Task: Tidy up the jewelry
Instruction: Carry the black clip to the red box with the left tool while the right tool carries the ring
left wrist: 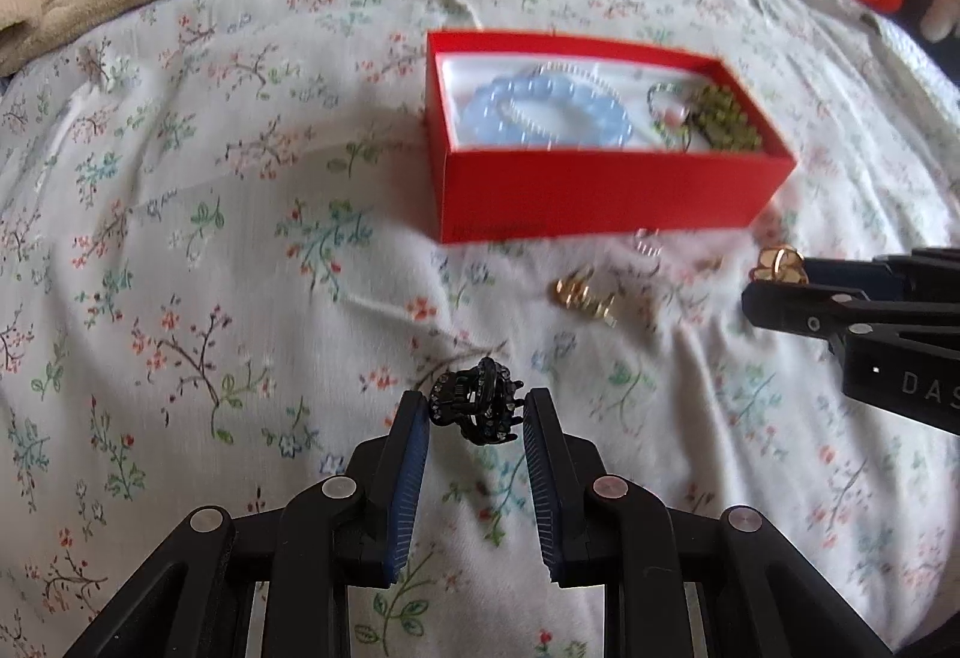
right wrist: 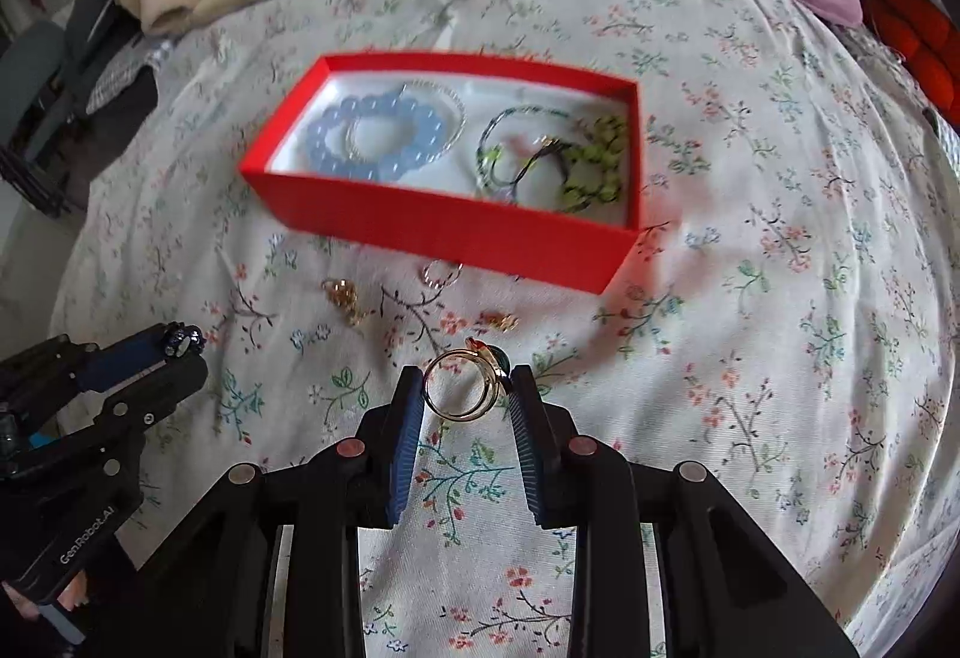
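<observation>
Since the left gripper (left wrist: pixel 477 409) barely pinches the black hair claw (left wrist: pixel 476 407) and the right gripper (right wrist: pixel 467 388) the gold ring (right wrist: pixel 467 385), either could slip onto the bed (right wrist: pixel 750 358) before the red box (right wrist: pixel 444 232) at 12 o'clock.

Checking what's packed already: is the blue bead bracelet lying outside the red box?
No, the blue bead bracelet lies inside the red box, at its left end.

Red boxes: one red box (right wrist: pixel 444 232), at centre frame.
Bracelets in the box: one blue bead bracelet (right wrist: pixel 378 139), one green bead bracelet (right wrist: pixel 591 163), plus thinner ones too blurred to count.
Black hair claws: one black hair claw (left wrist: pixel 477 406).
Gold rings held: one gold ring (right wrist: pixel 465 385).
Loose gold pieces on the bed: about three, e.g. gold piece (right wrist: pixel 342 298).
</observation>
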The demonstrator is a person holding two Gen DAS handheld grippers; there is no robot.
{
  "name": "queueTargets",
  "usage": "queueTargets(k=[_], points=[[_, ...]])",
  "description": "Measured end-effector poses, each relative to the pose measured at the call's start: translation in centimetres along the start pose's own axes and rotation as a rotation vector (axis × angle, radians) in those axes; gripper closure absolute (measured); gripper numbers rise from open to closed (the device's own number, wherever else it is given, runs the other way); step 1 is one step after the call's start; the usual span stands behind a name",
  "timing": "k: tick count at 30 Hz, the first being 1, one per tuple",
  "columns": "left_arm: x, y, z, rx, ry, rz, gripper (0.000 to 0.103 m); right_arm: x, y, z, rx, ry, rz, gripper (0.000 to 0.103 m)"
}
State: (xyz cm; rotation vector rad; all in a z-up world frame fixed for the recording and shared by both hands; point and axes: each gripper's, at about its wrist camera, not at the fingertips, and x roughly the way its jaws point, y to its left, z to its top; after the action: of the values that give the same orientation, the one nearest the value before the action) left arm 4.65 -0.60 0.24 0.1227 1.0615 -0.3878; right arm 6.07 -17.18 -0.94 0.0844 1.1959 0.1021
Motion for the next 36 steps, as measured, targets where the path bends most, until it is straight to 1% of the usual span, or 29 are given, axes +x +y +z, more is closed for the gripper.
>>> queueTargets(k=[8, 15, 24, 31, 36], points=[[-1.3, -0.6, 2.4, -0.013, -0.07, -0.036, 0.077, -3.1, -2.5, 1.4, 0.084, -0.074, 0.035, 0.072], [-0.6, -1.2, 4.7, 0.011, -0.12, -0.046, 0.077, -4.0, -4.0, 3.0, 0.118, -0.126, 0.052, 0.072], [1.7, -1.8, 7.2, 0.021, -0.158, -0.068, 0.076, -2.4, -4.7, 5.3, 0.114, -0.148, 0.062, 0.072], [4.1, -2.0, 8.4, 0.03, -0.136, -0.056, 0.076, -0.6, -5.1, 6.4, 0.1, -0.127, 0.07, 0.072], [5.0, -1.9, 9.1, 0.025, -0.128, -0.06, 0.076, 0.4, -5.3, 7.0, 0.096, -0.117, 0.078, 0.072]])
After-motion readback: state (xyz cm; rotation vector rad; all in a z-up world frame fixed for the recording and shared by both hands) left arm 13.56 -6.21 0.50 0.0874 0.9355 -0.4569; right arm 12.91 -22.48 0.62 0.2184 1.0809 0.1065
